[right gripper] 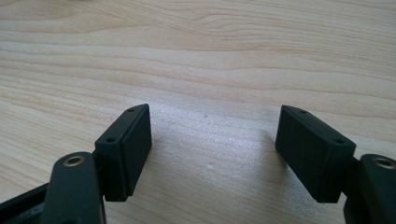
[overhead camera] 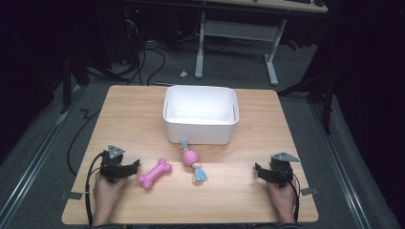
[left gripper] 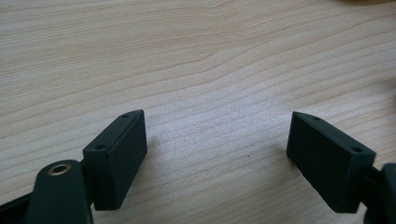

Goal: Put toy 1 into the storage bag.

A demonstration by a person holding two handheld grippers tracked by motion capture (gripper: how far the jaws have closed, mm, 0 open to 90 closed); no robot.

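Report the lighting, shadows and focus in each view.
High view: table lit, room behind dark, white bin bright, slightly soft. Left gripper view: wood grain sharp, open jaws cast soft shadows. Right gripper view: the same even light, near jaw bases blurred.

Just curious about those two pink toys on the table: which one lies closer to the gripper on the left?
The pink rubber bone: it lies just beside the left gripper. The pink ball toy with blue rope tassels lies further right, nearer the white plastic bin.
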